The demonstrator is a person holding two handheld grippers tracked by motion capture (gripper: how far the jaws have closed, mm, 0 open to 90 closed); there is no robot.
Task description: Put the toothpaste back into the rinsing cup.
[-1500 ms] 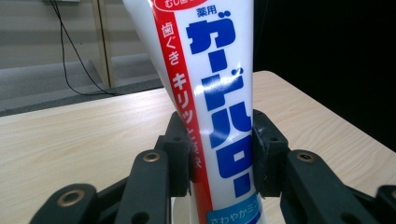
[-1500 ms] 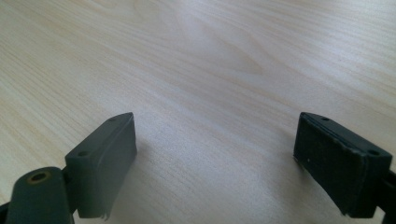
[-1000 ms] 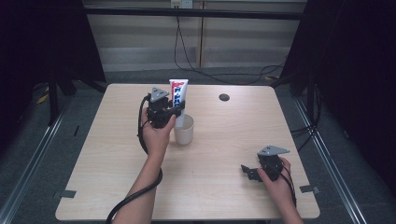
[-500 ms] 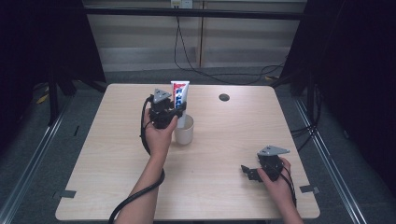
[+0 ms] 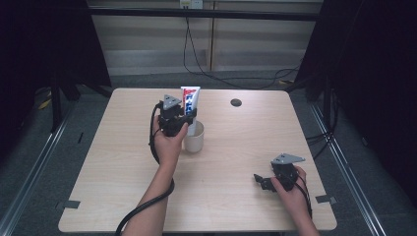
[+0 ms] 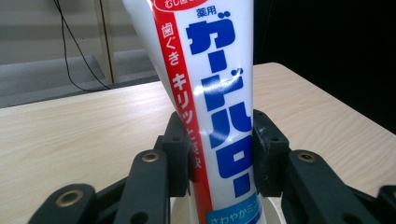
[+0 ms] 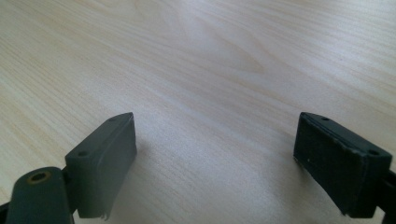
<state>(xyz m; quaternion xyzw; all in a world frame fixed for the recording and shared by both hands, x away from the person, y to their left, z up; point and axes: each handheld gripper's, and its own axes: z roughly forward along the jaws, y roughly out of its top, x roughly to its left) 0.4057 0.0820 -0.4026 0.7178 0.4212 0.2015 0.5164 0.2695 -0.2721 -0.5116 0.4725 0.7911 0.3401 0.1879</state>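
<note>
- The left hand-held gripper (image 5: 189,114) is clenched on an upright toothpaste tube (image 5: 190,100); in the left gripper view its two black pads (image 6: 180,149) press the tube's (image 6: 219,107) sides low on its body, seemingly to keep it vertical while its lower end goes into the cup.
- Directly below that hand-held gripper stands a white cup (image 5: 194,141), its rim just visible under the tube in the left gripper view; the tube's lower end appears to sit inside it, though how deep cannot be told.
- The left hand (image 5: 168,142) wraps the gripper body from the near side, its cable trailing back along the forearm.
- Well off to the right and nearer the person, the right hand-held gripper (image 5: 259,180) lies released on the tabletop (image 5: 113,172), jaws spread with nothing between them, probably parked while the left works.
- Beyond the tube, towards the far edge, sits a small dark round object (image 5: 236,102).
- Count: two hand-held grippers, one tube, one cup, one dark round object.
</note>
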